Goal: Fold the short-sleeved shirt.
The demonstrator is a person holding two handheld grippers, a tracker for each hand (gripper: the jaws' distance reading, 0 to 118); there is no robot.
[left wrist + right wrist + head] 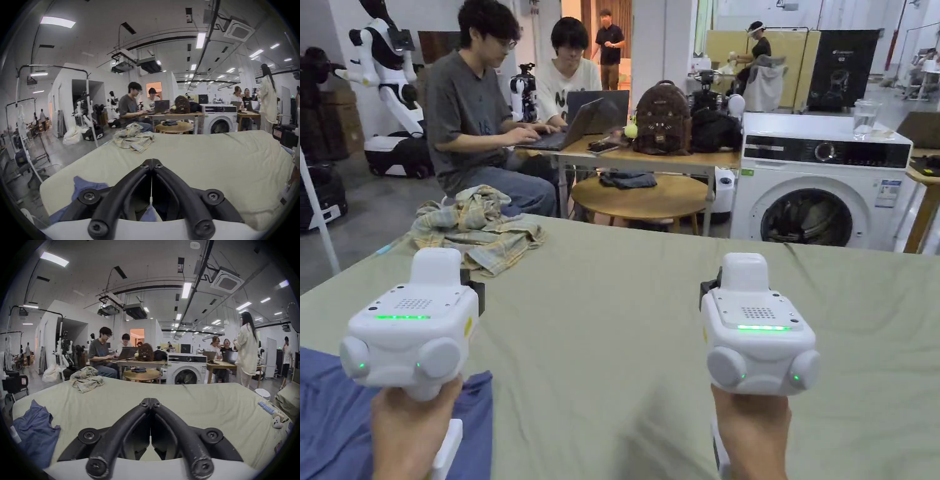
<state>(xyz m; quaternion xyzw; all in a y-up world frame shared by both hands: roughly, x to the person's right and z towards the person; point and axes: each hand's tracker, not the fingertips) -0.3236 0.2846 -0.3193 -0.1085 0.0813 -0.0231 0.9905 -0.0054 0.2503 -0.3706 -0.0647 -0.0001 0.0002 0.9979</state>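
Observation:
A crumpled plaid shirt lies at the far left corner of the green-covered table; it also shows as the plaid shirt and the plaid shirt. A blue garment lies bunched at the near left edge, under my left hand, seen again as the blue garment. My left gripper is held above the table just right of the blue garment, jaws shut and empty. My right gripper hovers over bare cloth mid-table, also shut on nothing.
Past the table's far edge stand a washing machine, a round wooden table and a desk where two people sit at laptops. A small blue ridged item and a white toy lie at the table's right edge.

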